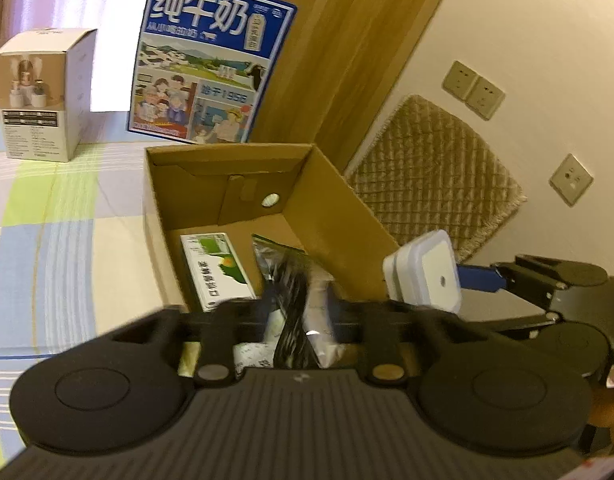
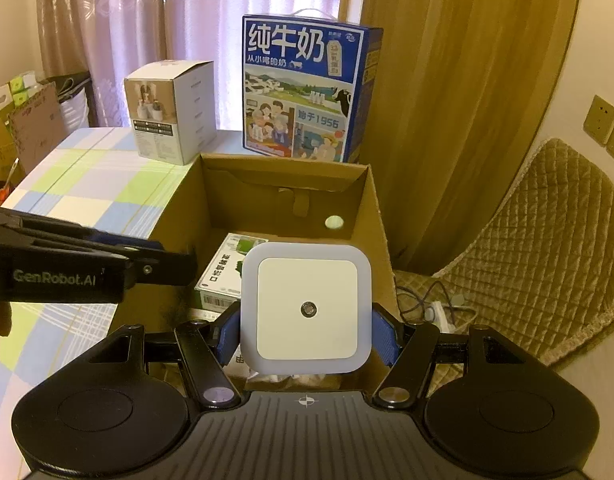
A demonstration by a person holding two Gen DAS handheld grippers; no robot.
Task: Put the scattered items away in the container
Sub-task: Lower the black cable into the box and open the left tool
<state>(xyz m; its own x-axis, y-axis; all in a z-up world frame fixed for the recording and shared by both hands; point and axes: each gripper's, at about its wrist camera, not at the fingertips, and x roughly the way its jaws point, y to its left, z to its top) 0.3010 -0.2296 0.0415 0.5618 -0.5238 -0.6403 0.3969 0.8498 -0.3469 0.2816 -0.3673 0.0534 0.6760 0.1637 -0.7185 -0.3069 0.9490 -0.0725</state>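
- Far to the left of the left gripper (image 1: 297, 312), a white product box (image 1: 43, 96) stands on the checked desk (image 1: 47, 240), with a blue milk carton (image 1: 211, 64) beside it; both are well apart from the gripper.
- The left gripper hovers over the open cardboard box (image 1: 339, 204). Its jaws are partly open, with a clear packet of black cable (image 1: 295, 300) between them; blur hides whether the pads press on it.
- That packet looks soft, light and slippery, so it is best pinched at its middle.
- Below and ahead of the gripper, a green and white carton (image 1: 219, 268) lies flat inside the box.
- The right gripper (image 2: 305, 338) clamps a square white night light (image 2: 307, 308) by its two side edges, above the box's near right corner.
- The light seems rigid, light and smooth.
- Open floor remains deep in the box; its right wall (image 2: 377, 248) stands close beside the light.
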